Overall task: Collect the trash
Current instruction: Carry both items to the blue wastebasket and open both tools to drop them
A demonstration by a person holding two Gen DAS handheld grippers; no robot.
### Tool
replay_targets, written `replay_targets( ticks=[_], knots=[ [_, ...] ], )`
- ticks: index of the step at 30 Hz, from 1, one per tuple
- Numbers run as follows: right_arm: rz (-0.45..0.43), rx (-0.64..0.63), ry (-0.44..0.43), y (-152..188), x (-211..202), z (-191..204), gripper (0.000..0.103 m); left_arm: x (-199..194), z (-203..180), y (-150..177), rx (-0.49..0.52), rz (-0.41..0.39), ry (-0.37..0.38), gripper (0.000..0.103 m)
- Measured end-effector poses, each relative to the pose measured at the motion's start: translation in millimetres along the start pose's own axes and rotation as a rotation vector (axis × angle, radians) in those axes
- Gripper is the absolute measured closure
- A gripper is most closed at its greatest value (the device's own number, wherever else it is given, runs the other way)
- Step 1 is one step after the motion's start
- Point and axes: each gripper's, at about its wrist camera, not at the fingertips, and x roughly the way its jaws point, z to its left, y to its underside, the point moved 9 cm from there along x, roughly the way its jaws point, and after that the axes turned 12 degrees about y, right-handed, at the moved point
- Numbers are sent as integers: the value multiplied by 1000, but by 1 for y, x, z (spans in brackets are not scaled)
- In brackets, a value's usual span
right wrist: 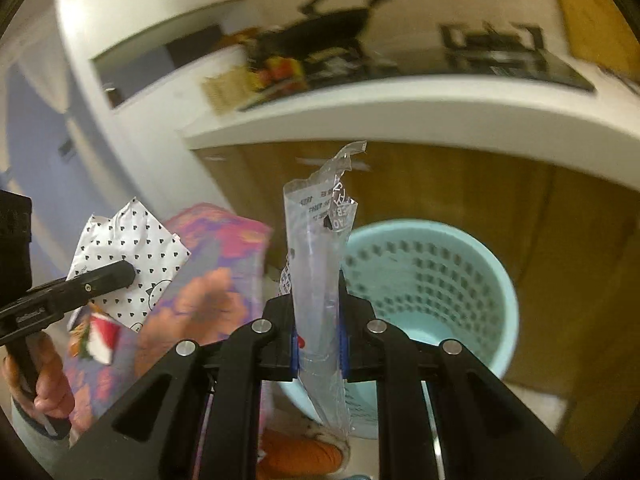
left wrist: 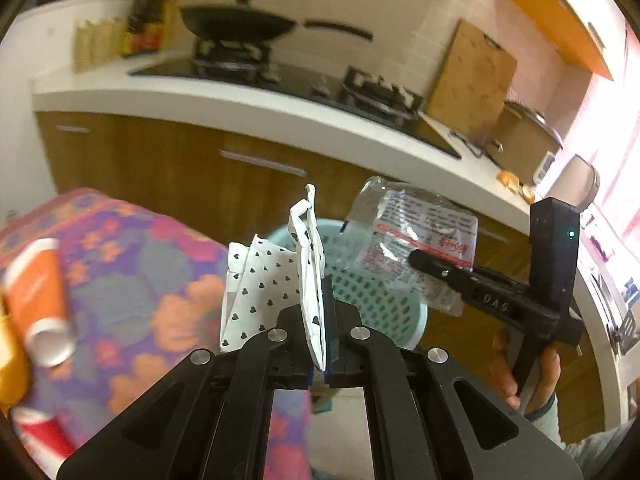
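My left gripper is shut on a white wrapper with black hearts, held up in front of a light blue perforated trash basket. My right gripper is shut on a clear plastic wrapper with print, held just left of the basket, which looks empty inside. Each gripper shows in the other's view: the right one with the clear wrapper, the left one with the heart wrapper.
A table with a floral cloth stands left of the basket, with an orange paper cup and a red cup on it. Behind is a kitchen counter with a wok on the stove and wooden cabinets.
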Motion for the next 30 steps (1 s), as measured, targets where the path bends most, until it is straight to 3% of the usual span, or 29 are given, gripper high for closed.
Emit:
replay_targets(
  ticks=[8,13,15,17,18,24,30],
  knots=[
    [219,84,129,29,58,-42,91,79,5,1,-25,127,41,103],
    [299,104,156,41,74,-50,89,108,13,10,-37,177,36,101],
    [305,108,161,43,76,-52,81,115,13,12,-22,185,19,92],
    [308,121,156,43,76,-54,65,117,13,12,-12,187,13,84],
    [307,124,155,42,75,-55,50,117,13,13,-7,187,9,81],
    [259,135,162,34,65,-58,49,101,12,9,-9,146,21,60],
    [190,101,155,20,49,-44,49,66,7,2,-14,75,51,54]
  ],
)
